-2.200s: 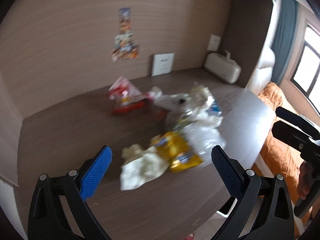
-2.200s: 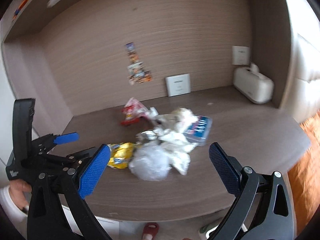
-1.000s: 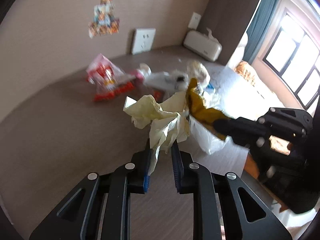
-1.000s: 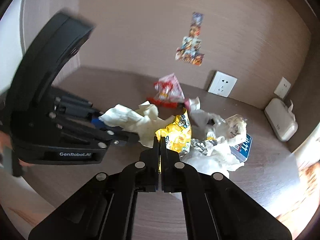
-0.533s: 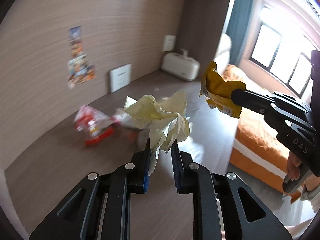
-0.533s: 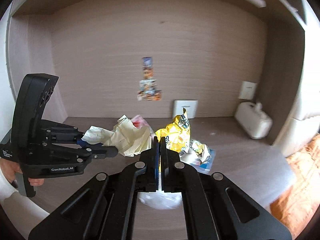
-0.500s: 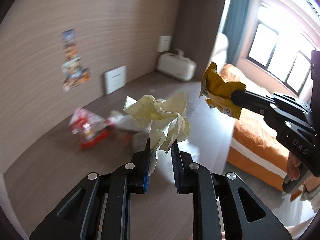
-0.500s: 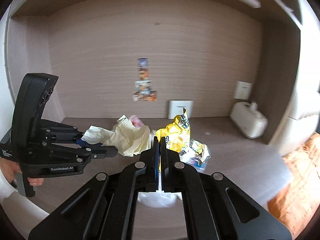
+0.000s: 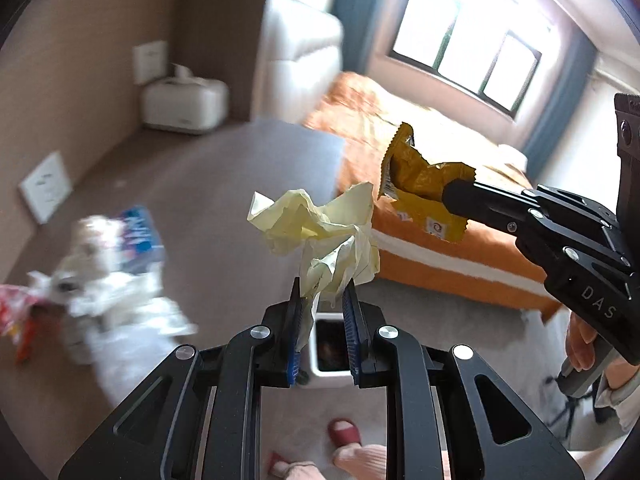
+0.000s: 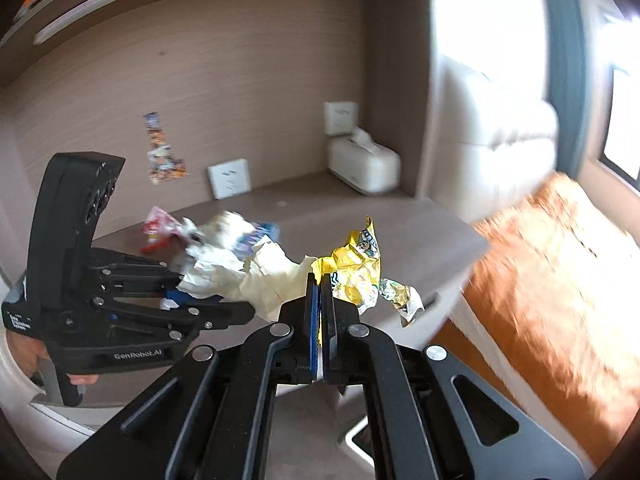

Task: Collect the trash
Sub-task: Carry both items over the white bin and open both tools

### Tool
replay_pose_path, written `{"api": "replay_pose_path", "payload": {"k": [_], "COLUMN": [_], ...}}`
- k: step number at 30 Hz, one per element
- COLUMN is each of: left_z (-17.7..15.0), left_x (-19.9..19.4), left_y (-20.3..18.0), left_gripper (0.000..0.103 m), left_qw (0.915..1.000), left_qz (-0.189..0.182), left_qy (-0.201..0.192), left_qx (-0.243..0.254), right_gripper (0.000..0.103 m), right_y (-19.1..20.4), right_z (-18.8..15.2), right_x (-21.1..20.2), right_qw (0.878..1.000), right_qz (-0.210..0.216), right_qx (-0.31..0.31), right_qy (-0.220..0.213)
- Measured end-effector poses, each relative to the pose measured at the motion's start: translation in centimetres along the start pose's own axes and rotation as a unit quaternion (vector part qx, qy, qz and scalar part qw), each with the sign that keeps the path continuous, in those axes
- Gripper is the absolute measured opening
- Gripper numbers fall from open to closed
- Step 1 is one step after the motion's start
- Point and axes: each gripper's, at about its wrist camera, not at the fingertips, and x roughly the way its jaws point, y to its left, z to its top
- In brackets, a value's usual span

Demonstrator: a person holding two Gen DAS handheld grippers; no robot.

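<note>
Left wrist view: I'm mid-carry. My left gripper [image 9: 322,292] has its fingers pinching the crumpled pale-yellow paper [image 9: 320,236], which sticks up at 12 o'clock. My right gripper [image 9: 456,196] comes in from 3 o'clock, fingers pressed together on the yellow snack wrapper [image 9: 420,188]. The white bin [image 9: 326,342] sits on the floor right behind my left fingers, partly hidden by them. Next move, I reckon: get each load over the bin mouth, then spread the fingers. The remaining trash pile [image 9: 108,280] is on the counter [image 9: 224,184] at 9 o'clock, blurred. Orange bed [image 9: 460,248] at 2 o'clock; slippered feet [image 9: 344,432] at 6 o'clock, near the bin.

Right wrist view: wrapper [image 10: 358,268] held at 12 o'clock just past the fingers of the right gripper [image 10: 320,280]; left gripper [image 10: 240,314] at 9 o'clock with the paper [image 10: 272,284]. A bin corner [image 10: 356,436] shows at 6 o'clock under the gripper body. Tissue box [image 10: 364,164] at the counter's far end is well clear. The two grippers are near each other, so a clash over the bin is possible.
</note>
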Motion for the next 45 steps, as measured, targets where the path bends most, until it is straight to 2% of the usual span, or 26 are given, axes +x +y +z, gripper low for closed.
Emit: {"api": "replay_pose_path", "payload": {"k": [10, 17, 27, 33, 39, 45], "left_z": [-0.2, -1.8, -7.1, -10.3, -14.2, -17.7], "left_x": [9.6, 18.1, 31.0, 38.2, 43.9, 49.0], "left_y": [-4.3, -5.9, -6.4, -6.5, -5.5, -4.8], "left_gripper": [0.018, 0.018, 0.018, 0.018, 0.018, 0.018], "left_qw": [0.9951, 0.9883, 0.9756, 0.9678, 0.9585, 0.9480], "left_qz": [-0.053, -0.062, -0.072, -0.079, -0.089, -0.091], "left_qy": [0.080, 0.137, 0.206, 0.238, 0.271, 0.304], "left_qx": [0.023, 0.027, 0.024, 0.024, 0.010, 0.016], "right_gripper": [0.002, 0.002, 0.002, 0.002, 0.002, 0.002], "right_y": [-7.3, -11.8, -17.6, -20.6, -23.1, -24.2], "right_z": [-5.6, -10.3, -18.4, -25.1, -30.8, -34.9], "right_x": [1.4, 4.5, 11.4, 17.0, 22.5, 27.2], "right_qw": [0.993, 0.986, 0.972, 0.956, 0.939, 0.930], "right_qz": [-0.018, -0.025, -0.026, -0.013, 0.005, 0.005], "right_qx": [0.097, 0.134, 0.184, 0.219, 0.257, 0.262], "right_qy": [0.058, 0.098, 0.146, 0.192, 0.230, 0.256]}}
